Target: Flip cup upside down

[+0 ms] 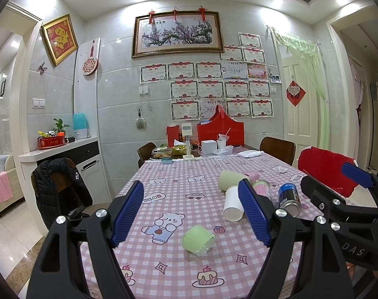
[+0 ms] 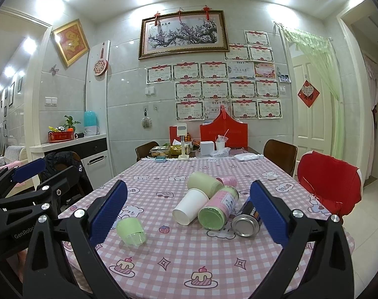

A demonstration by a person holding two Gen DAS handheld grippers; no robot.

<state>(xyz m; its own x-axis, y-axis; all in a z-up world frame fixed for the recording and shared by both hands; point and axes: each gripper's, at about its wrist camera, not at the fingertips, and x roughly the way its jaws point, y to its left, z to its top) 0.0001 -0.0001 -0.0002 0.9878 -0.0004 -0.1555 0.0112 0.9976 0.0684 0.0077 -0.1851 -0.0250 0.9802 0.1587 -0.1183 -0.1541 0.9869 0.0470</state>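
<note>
On the near part of the pink checked tablecloth [image 1: 179, 189], lying on its side: small pale-green plastic cup [image 1: 197, 239] with a clear section at its mouth, apart from everything else, mouth turned toward the cameras. Just beyond and to its right, a tumbled cluster: white paper cup [image 2: 190, 209], pale-green cylinder cup [image 2: 203, 183], pink-labelled tin with green lid [image 2: 217, 210], blue metal can [image 2: 247, 220], all on their sides and touching or nearly so. Left gripper [image 1: 193, 210] and right gripper [image 2: 189, 214] both spread wide, holding nothing, hovering short of the table edge. Likely trouble: a light, round cup rolling off under a one-sided pinch, or the thin wall buckling under squeeze; a reach from the right could knock the can or tin. Hard to tell which cup is meant, or whether the clear part is a rim or a nested cup. Paper cup partly covered by a blue pad in the left view.
</note>
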